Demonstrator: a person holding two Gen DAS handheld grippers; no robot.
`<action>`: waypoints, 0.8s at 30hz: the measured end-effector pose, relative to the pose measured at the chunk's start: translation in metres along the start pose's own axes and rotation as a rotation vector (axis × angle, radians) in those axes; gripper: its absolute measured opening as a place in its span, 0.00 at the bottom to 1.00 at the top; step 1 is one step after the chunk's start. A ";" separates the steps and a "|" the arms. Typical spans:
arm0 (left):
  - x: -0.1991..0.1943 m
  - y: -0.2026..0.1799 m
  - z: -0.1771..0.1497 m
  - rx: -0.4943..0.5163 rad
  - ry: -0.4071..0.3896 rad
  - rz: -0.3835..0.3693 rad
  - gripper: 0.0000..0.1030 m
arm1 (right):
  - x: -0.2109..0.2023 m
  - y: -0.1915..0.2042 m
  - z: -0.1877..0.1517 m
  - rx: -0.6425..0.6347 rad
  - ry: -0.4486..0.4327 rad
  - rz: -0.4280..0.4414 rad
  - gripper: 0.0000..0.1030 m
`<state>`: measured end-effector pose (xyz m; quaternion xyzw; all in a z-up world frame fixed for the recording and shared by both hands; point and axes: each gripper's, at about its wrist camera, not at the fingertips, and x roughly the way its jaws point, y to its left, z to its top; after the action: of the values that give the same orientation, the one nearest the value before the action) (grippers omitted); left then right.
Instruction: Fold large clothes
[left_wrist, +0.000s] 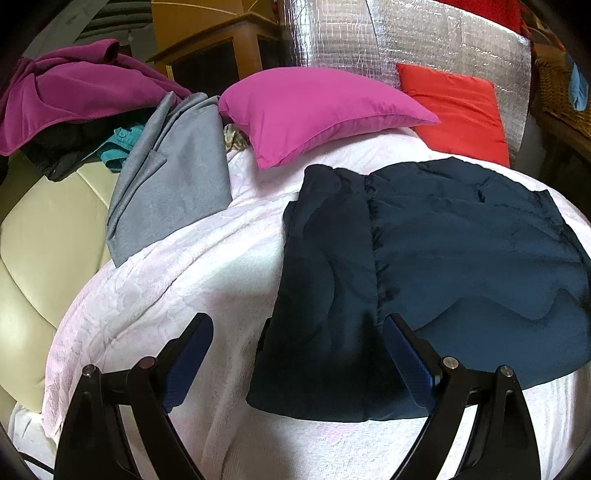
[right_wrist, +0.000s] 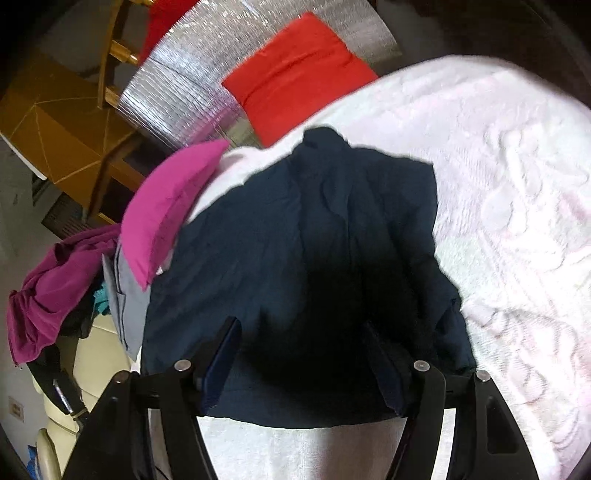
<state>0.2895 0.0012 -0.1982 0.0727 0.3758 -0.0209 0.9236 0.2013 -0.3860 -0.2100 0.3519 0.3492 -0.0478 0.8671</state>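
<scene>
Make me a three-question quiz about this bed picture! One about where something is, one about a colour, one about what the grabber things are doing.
1. Where does the dark blue garment lie?
A. on the white blanket
B. on the cream seat
C. on the floor

2. What colour is the pillow leaning against the silver sheet?
A. green
B. red
C. yellow

3. How do both grippers stand?
A. clamped on a pillow
B. shut on nothing
C. open, holding nothing

Answers:
1 A, white blanket shows all around the garment.
2 B, the red pillow sits behind the pink pillow.
3 C, the left gripper and right gripper both show fingers apart with no cloth pinched.
</scene>
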 end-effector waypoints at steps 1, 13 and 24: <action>0.003 0.002 0.000 -0.007 0.011 -0.001 0.91 | -0.004 -0.002 0.001 0.003 -0.010 0.000 0.69; 0.051 0.048 0.002 -0.290 0.193 -0.099 0.91 | 0.018 -0.050 0.028 0.172 -0.069 -0.047 0.79; 0.080 0.060 -0.007 -0.387 0.284 -0.166 0.98 | 0.028 -0.034 0.050 0.133 -0.092 -0.101 0.80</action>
<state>0.3478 0.0626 -0.2514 -0.1345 0.5034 -0.0139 0.8534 0.2399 -0.4392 -0.2225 0.3880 0.3222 -0.1308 0.8535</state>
